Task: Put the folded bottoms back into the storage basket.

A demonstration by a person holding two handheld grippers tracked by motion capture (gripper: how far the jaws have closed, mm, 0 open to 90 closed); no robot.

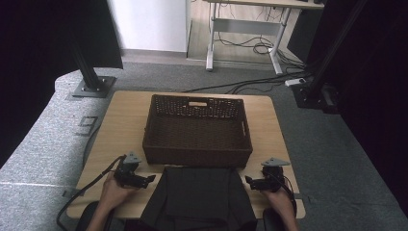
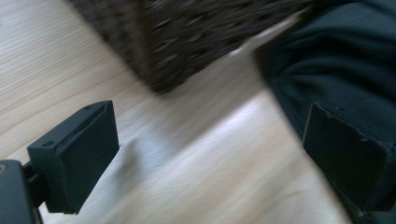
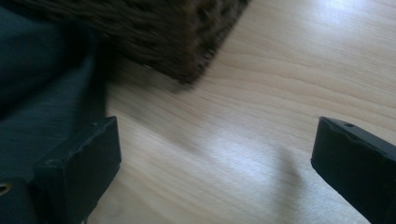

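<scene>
A light wooden table (image 1: 120, 125) with rounded corners stands on grey carpet. A dark woven basket (image 1: 197, 131) sits on its middle towards the far edge. A folded dark cloth (image 1: 197, 195) lies just near of it, overhanging the near edge.

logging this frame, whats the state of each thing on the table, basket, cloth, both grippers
wicker basket: upright, empty
dark cloth: folded flat against the basket's near side, hanging over the table edge
left gripper: open, beside the cloth's left edge
right gripper: open, beside the cloth's right edge
</scene>
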